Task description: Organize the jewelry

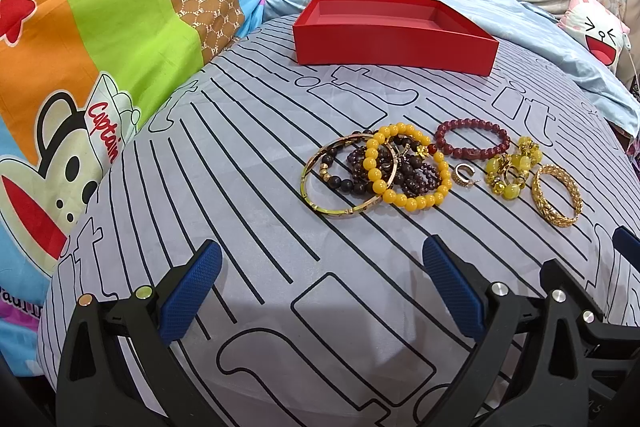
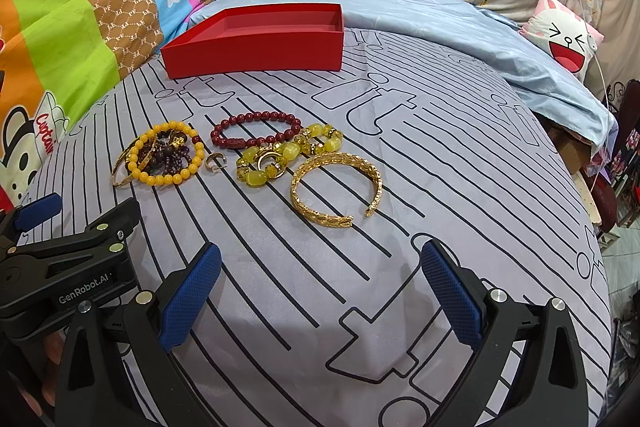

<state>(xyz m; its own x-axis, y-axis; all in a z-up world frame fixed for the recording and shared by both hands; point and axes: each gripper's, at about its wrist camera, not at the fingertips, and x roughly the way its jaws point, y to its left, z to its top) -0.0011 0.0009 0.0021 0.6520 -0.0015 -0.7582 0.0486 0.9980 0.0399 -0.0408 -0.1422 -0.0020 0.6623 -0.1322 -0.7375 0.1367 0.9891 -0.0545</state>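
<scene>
We hold both grippers low, near edge of bed. Left gripper [image 1: 322, 281] fingers wide apart, hold nothing. Right gripper [image 2: 320, 283] fingers wide apart too, hold nothing. Jewelry lies mid bed: gold cuff [image 2: 335, 189] nearest right gripper, yellow bead bracelet [image 1: 408, 167] tangled in pile. Red box [image 1: 394, 33] far, looks empty. Risk, we think: grabbing pile drags neighbours along; tiny gold earring [image 1: 464, 174] could slip out or get lost in soft sheet.

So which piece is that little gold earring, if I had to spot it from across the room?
Start at the red box on the striped grey bedspread, then come toward the jewelry laid out in front of it. The gold earring lies between the yellow bead bracelet and the chunky pale-yellow bracelet: a small open hoop, far smaller than any bracelet.
</scene>
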